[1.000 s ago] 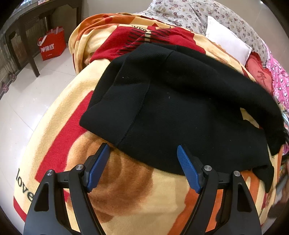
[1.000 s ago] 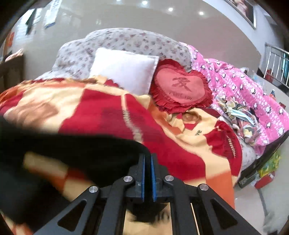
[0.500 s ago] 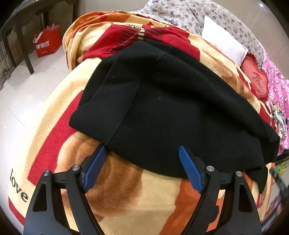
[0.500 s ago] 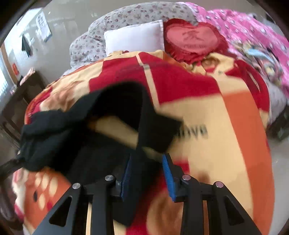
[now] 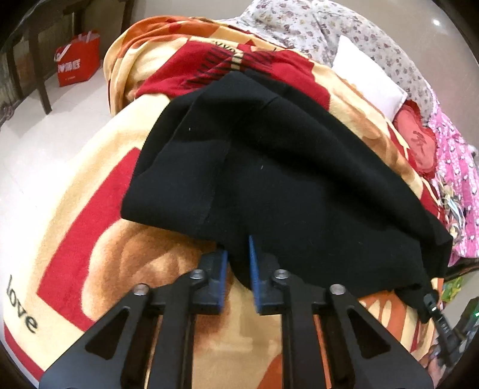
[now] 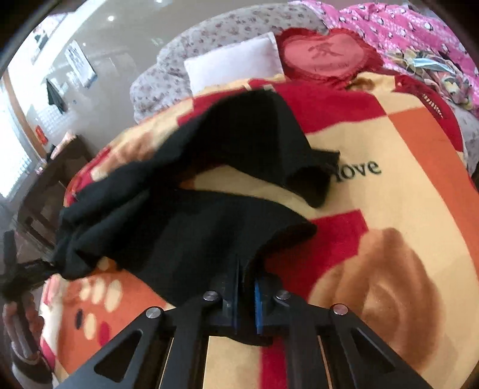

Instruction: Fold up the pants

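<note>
Notably, the blue-padded fingers (image 5: 222, 270) of the left gripper (image 5: 238, 269) stood clamped on the near edge of the black pants (image 5: 284, 179), a fold of cloth pinched between them. The right gripper (image 6: 247, 294) was likewise closed on the pants (image 6: 179, 233), its fingers (image 6: 258, 296) nearly together with knit fabric bunched in the gap.

The left wrist view showed the pants as one broad, dark, finely ribbed sheet with a raised seam, spread across the fleece blanket (image 5: 74, 209) on the bed. The right wrist view alone showed two separate legs, the farther one (image 6: 263, 140) lying slack with its open cuff near the printed word "love" (image 6: 359, 170), the nearer one lifted at the grasp.

Only the left view took in the red shopping bag (image 5: 77, 61) on the tiled floor. Both views showed the white pillow (image 6: 233, 64) and the frilled, heart-shaped red cushion (image 6: 326, 54); the right view showed them far more fully. A pink printed quilt (image 6: 404, 24) lay beyond.
</note>
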Demonstrator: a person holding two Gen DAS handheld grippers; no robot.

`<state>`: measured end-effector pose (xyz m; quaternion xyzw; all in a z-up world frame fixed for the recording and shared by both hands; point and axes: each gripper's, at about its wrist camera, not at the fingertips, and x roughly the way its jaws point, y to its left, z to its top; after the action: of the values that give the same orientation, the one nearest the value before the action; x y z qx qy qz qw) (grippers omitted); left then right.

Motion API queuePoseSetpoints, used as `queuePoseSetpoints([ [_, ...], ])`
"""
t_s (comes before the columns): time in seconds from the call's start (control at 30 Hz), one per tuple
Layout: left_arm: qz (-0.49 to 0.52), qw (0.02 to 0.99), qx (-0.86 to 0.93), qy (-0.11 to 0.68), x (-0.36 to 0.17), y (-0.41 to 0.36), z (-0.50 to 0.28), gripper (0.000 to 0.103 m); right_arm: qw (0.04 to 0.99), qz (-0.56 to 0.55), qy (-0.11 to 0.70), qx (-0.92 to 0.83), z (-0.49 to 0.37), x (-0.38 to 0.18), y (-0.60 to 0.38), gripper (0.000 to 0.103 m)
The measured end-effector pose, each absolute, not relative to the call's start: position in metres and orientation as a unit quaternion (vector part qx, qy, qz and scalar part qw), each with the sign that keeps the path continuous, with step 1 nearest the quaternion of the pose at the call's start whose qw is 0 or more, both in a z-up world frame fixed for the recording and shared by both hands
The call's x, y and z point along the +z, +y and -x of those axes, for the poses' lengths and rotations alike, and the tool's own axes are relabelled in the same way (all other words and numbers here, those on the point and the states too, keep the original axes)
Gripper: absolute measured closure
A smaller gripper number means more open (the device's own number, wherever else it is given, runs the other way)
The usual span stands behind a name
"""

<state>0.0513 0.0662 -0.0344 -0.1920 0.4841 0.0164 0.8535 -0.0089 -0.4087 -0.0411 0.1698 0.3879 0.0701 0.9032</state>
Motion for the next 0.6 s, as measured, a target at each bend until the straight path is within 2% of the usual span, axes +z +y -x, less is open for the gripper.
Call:
queuePoseSetpoints([
  [0.2, 0.199, 0.872, -0.024, 0.447, 0.012, 0.08, -0.031, 0.098, 0.925, -0.189, 0.321, 0.067, 0.046, 0.017, -0.442, 0.097],
  [0.23, 0.195, 0.876, -0.025, 0.442, 0.018, 0.082, -0.027, 0.102, 0.927, -0.194, 0.314, 0.069, 0.052, 0.024, -0.447, 0.097],
  [0.4, 0.188, 0.889, -0.036, 0.416, 0.047, 0.101, 0.007, 0.102, 0.931, -0.196, 0.295, 0.086, 0.081, 0.051, -0.454, 0.097],
  [0.6, 0.174, 0.881, -0.041, 0.439, 0.031, 0.105, 0.018, 0.102, 0.928, -0.189, 0.311, 0.08, 0.081, 0.043, -0.453, 0.097],
])
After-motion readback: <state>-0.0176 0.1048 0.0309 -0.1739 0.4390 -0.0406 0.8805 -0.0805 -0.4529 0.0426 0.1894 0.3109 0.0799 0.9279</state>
